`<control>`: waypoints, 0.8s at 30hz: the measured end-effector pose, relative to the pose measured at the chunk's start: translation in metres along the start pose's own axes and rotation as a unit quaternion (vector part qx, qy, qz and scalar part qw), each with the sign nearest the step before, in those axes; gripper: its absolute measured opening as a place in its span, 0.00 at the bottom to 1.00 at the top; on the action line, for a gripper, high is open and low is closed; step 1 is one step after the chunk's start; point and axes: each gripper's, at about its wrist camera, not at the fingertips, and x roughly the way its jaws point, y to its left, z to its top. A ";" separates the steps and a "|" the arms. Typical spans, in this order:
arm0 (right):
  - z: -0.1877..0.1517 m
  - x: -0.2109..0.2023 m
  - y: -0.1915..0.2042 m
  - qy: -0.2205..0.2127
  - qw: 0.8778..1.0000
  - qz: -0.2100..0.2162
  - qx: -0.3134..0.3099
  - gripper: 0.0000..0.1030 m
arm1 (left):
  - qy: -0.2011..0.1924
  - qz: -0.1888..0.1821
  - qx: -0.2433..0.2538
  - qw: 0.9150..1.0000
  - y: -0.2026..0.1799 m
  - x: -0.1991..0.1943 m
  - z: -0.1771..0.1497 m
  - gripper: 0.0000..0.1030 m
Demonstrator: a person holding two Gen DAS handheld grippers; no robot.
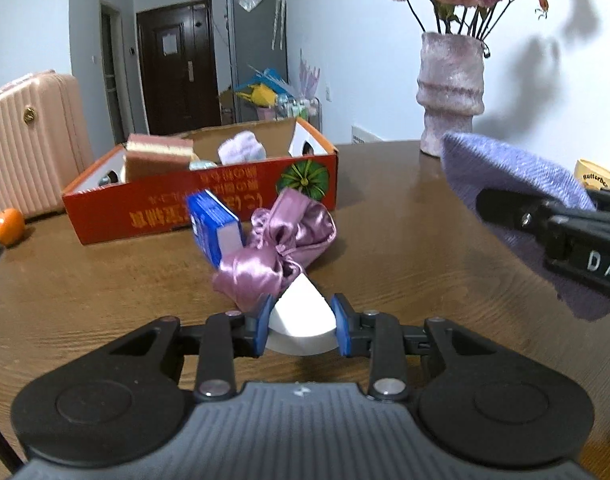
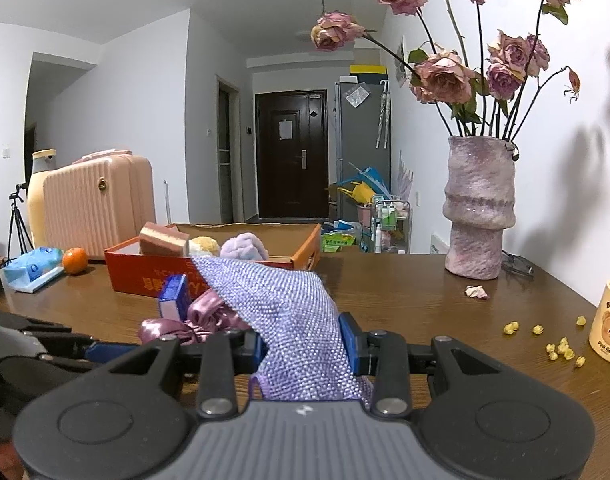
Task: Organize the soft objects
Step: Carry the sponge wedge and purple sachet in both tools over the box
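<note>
Mid-sort: left gripper [image 1: 303, 322] clamps a white wedge-shaped foam sponge [image 1: 301, 320] low over the brown wooden table [image 1: 405, 220]. Right gripper [image 2: 305, 344] pinches a lilac knitted cloth [image 2: 289, 304], lifted. Next, likely carry both to the red cardboard box [image 1: 165, 204] by the far edge.

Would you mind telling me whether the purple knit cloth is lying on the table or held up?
Held up: the right gripper is shut on the purple knit cloth, which hangs above the table.
</note>
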 end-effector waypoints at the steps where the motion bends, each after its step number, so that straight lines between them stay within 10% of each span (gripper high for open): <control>1: 0.000 0.000 0.002 -0.001 1.000 0.001 0.001 0.34 | -0.004 0.001 -0.001 1.000 0.001 -0.002 0.001 0.32; 24: 0.008 0.014 0.049 -0.033 0.999 0.000 0.025 0.34 | -0.081 0.017 -0.061 0.995 0.060 -0.048 0.019 0.32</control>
